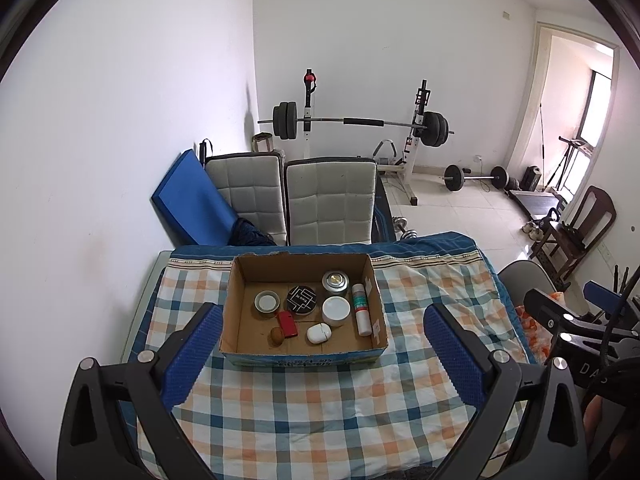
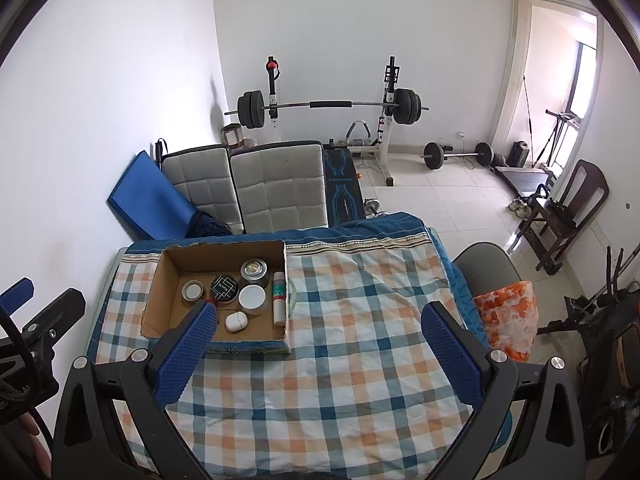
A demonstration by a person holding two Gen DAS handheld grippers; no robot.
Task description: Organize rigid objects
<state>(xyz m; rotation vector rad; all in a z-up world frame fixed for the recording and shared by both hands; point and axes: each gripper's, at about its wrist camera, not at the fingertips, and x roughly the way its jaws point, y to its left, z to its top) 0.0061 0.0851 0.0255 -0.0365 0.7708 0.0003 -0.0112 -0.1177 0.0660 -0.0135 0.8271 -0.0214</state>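
An open cardboard box [image 1: 236, 304] [image 2: 160, 292] stands on the checked tablecloth [image 1: 320, 400] [image 2: 360, 300]. Inside lie a red lighter-like item [image 1: 288, 323], a small brown ball [image 1: 277, 335], a white oval case [image 1: 319, 333] [image 2: 236, 321], a white-lidded jar [image 1: 336, 309] [image 2: 252, 297], a black round tin [image 1: 302, 299] [image 2: 225, 288], a small silver tin [image 1: 267, 302] [image 2: 193, 291], a metal can [image 1: 335, 281] [image 2: 254, 270] and a white tube [image 1: 361, 309] [image 2: 279, 298]. My left gripper [image 1: 322, 338] hangs open in front of the box. My right gripper [image 2: 316, 334] is open over bare cloth, right of the box.
Two padded chairs [image 1: 328, 204] and a blue mat [image 1: 192, 208] stand behind the table. A barbell rack [image 1: 360, 122] and dumbbells [image 1: 476, 178] sit on the tiled floor. A grey chair with an orange-white bag [image 2: 506, 320] is at the table's right edge.
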